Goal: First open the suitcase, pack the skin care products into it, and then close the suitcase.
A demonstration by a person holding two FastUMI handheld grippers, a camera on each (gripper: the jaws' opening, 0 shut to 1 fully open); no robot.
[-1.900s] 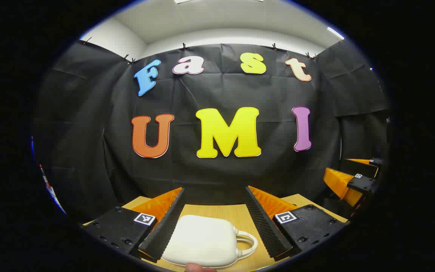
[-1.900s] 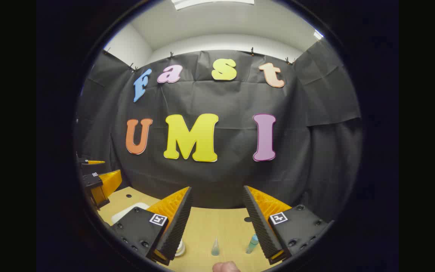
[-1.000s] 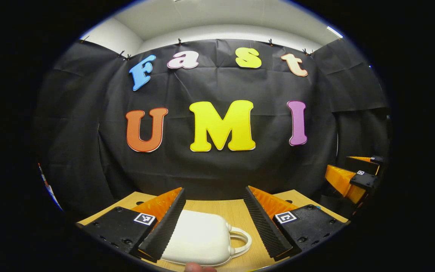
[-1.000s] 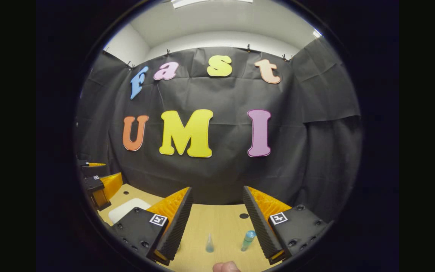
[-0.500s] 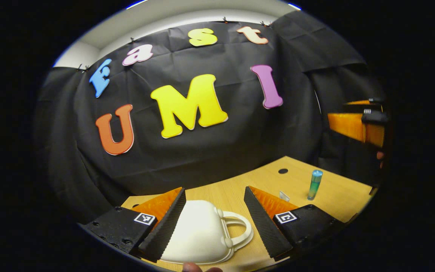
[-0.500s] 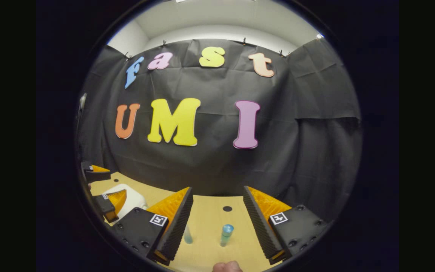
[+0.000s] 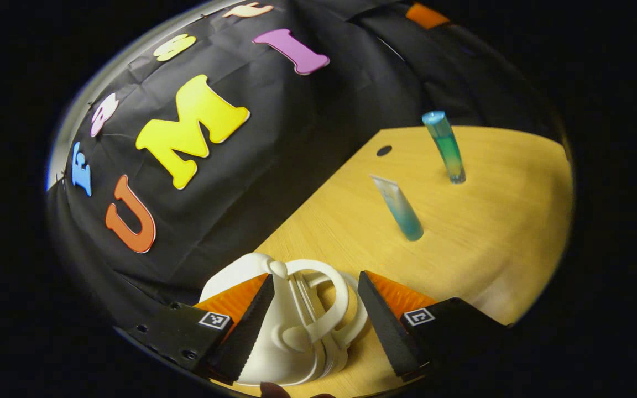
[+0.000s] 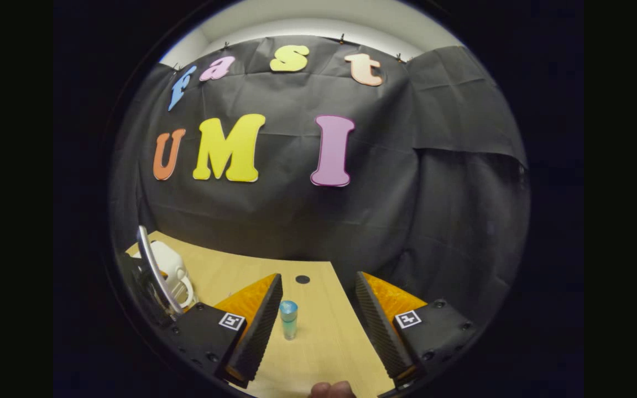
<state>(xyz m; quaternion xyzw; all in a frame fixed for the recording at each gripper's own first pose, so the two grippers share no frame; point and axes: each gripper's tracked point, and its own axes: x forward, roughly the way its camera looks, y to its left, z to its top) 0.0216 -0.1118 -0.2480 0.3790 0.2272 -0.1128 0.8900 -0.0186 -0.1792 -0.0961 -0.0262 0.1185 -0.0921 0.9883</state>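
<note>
My left gripper (image 7: 314,326) has rolled over, fingers spread wide astride the small white hard-shell suitcase (image 7: 291,331), gripping nothing. My right gripper (image 8: 317,326), equally wide and empty, has advanced toward the blue-green capped tube (image 8: 288,319). Opening looks imminent.

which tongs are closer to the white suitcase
Left. The left tongs sit open right at the suitcase, fingers either side of its handle. The right tongs are off to its side, open around the blue-capped bottle, with the suitcase farther left.

Black cloth wall (image 8: 307,221) backs a light wooden table (image 7: 490,221) under a white ceiling (image 8: 318,19).
</note>
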